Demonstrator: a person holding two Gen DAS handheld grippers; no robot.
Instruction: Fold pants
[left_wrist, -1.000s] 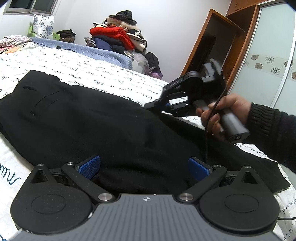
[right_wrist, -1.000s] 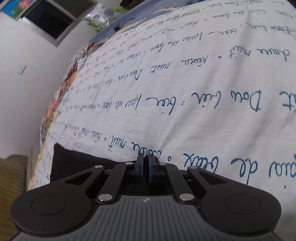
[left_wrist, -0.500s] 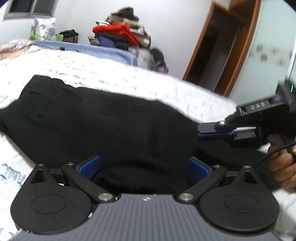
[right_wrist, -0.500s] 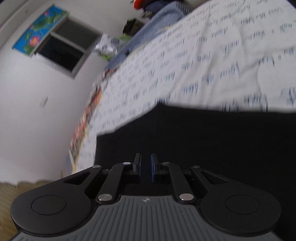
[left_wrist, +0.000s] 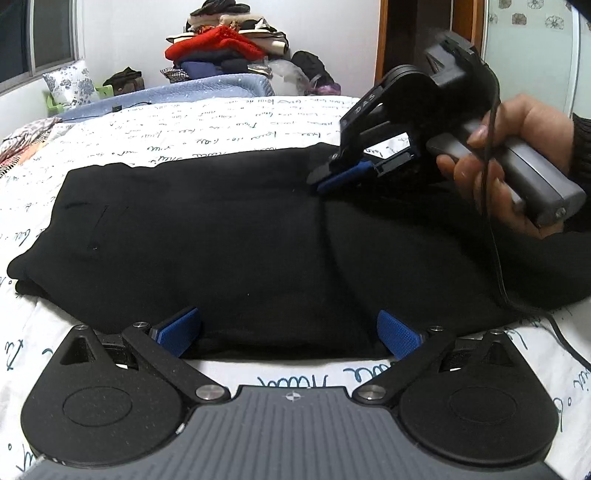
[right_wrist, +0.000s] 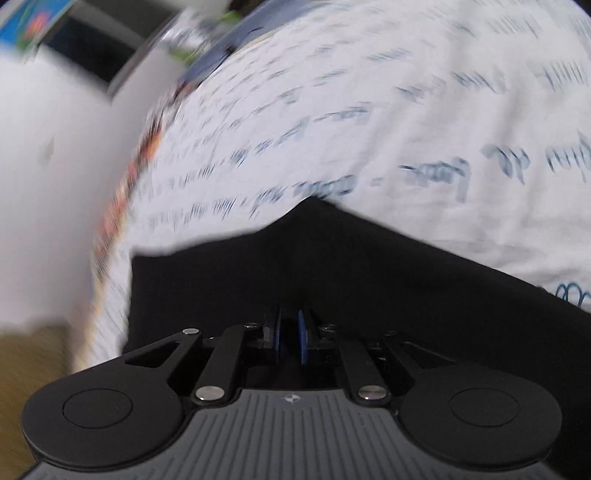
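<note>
Right gripper (left_wrist: 327, 181), gripped in a hand (left_wrist: 513, 158), tips down onto the far edge of black pants (left_wrist: 221, 236) spread across a bed (left_wrist: 229, 122), its blue pads all but closed; whether cloth is pinched between them cannot be told. Left gripper (left_wrist: 290, 332) hovers at the near edge of the pants with jaws wide apart and nothing between them. Right wrist view is blurred, showing pants under the pads (right_wrist: 303, 339) and script-printed sheet beyond. A pile of clothes (left_wrist: 221, 44) sits behind the bed
</note>
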